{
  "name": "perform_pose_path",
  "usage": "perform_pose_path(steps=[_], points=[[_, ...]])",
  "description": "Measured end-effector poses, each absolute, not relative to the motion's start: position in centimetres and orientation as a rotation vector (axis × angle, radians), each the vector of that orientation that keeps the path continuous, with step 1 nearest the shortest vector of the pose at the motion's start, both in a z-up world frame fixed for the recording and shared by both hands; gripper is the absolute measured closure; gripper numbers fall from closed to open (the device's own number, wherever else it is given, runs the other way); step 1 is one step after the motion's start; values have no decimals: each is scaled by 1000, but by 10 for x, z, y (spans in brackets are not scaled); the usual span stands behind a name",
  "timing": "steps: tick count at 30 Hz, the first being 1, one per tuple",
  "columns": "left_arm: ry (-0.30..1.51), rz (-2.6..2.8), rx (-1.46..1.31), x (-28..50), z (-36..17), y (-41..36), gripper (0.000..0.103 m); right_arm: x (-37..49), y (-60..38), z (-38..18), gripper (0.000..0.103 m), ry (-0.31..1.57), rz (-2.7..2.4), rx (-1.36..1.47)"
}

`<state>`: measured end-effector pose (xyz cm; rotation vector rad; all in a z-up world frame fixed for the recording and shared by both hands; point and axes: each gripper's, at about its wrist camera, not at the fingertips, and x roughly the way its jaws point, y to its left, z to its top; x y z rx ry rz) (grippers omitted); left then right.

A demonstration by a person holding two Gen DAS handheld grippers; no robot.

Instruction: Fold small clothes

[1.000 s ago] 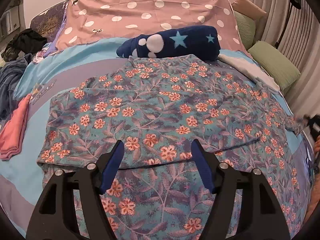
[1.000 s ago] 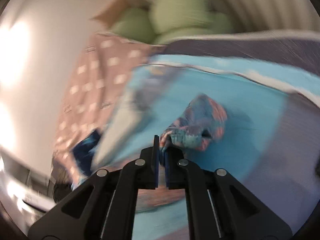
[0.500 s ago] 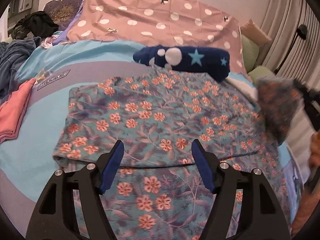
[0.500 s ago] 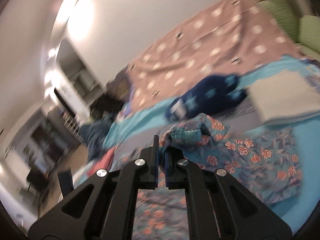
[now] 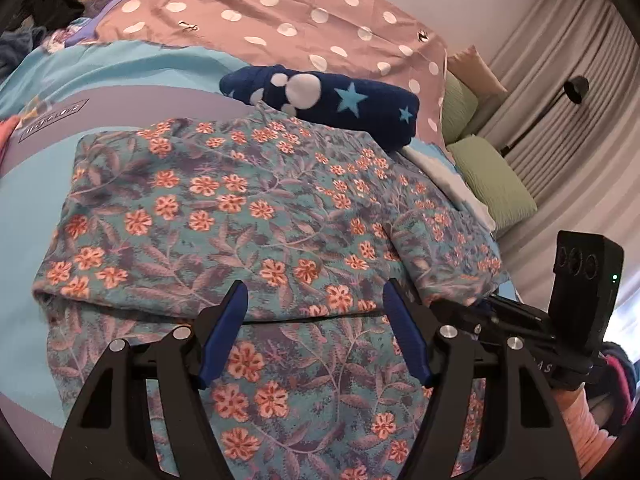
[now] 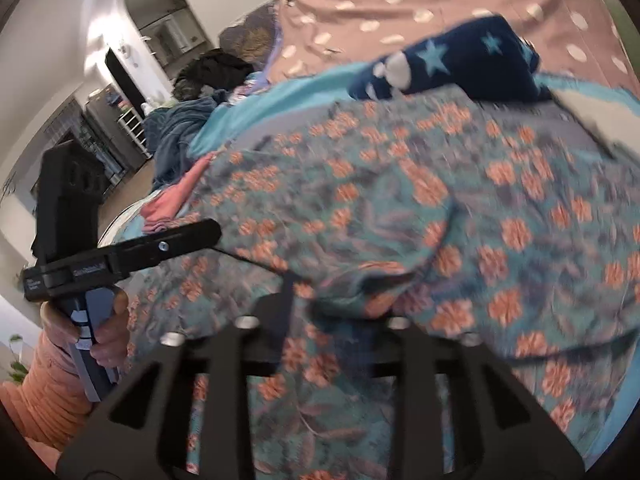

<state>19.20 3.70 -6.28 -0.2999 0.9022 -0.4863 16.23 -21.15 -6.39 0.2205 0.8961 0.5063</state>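
Note:
A teal floral garment [image 5: 248, 216] lies spread on the bed, with its right sleeve [image 5: 444, 248] folded in over the body. My left gripper [image 5: 316, 332] is open and empty, hovering over the garment's lower part. My right gripper [image 6: 340, 304] has its jaws spread apart in the blurred right wrist view, with the folded sleeve [image 6: 400, 248] lying over the space between them. In the left wrist view the right gripper's body [image 5: 520, 320] sits by the sleeve's end.
A rolled navy star blanket [image 5: 328, 100] lies beyond the garment's top. A pink dotted cover [image 5: 280, 12], green pillows [image 5: 492, 184] and a white folded cloth [image 5: 444, 176] are behind and right. Pink clothes [image 6: 168, 204] lie at the left edge.
My right gripper carried the right sleeve up and across onto the garment's body, then opened. My left gripper stayed open over the lower part.

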Motion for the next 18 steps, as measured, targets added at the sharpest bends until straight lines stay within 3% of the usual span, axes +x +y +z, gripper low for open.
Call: perform_pose_path(steps=[6,10,18], points=[[907,-486,-312,195,-65,39,33,174,-223,-62,59,866,458,321],[899,-479,-359,199,-65,50,33,183,-198,-58,72,854,515,270],[939,-492,-402,208,-68,50,31,156,-161,-57,70,858,611,58]])
